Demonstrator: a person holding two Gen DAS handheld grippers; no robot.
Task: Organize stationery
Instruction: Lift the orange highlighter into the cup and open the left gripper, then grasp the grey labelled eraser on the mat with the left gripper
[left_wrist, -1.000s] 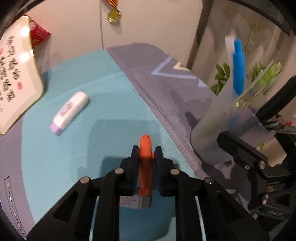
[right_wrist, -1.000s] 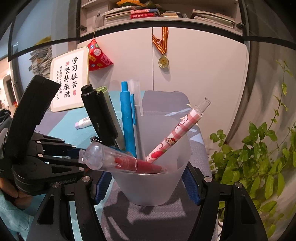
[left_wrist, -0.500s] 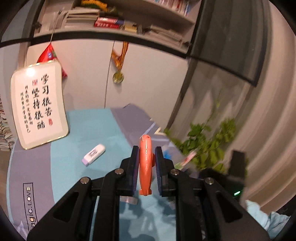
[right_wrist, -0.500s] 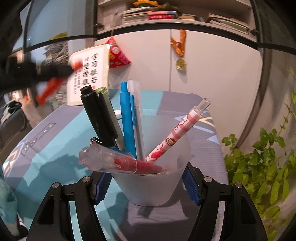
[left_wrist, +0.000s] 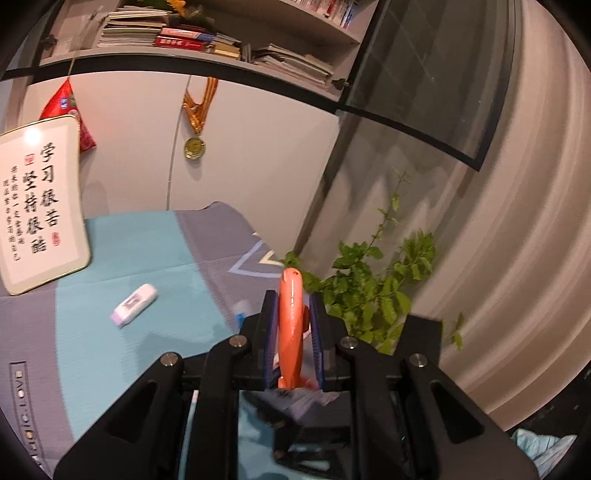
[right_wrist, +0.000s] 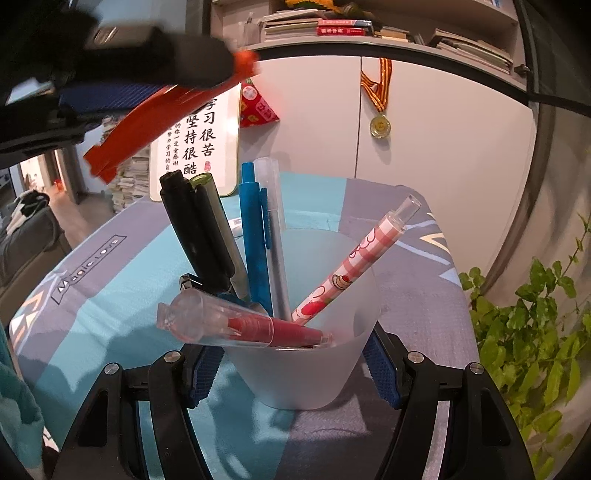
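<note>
My left gripper (left_wrist: 291, 314) is shut on an orange utility knife (left_wrist: 290, 325), held in the air above the table. In the right wrist view the knife (right_wrist: 147, 125) shows blurred at the upper left, above and left of the cup. My right gripper (right_wrist: 295, 365) is shut on a frosted plastic pen cup (right_wrist: 306, 369) that stands on the table. The cup holds several pens: a black marker (right_wrist: 199, 236), a blue pen (right_wrist: 255, 240), a pink patterned pen (right_wrist: 354, 258) and a red pen with a clear cap (right_wrist: 236, 326). A white eraser (left_wrist: 135, 304) lies on the teal mat.
A framed calligraphy sign (left_wrist: 37, 218) leans at the back left of the table. White cabinet doors with a hanging medal (left_wrist: 194, 147) stand behind. A green plant (left_wrist: 369, 291) grows past the table's right edge. The mat (left_wrist: 122, 350) is teal and grey.
My left gripper has risen and tilted up with the orange knife, and now hangs above and left of the cup. The right gripper keeps its hold on the cup.
</note>
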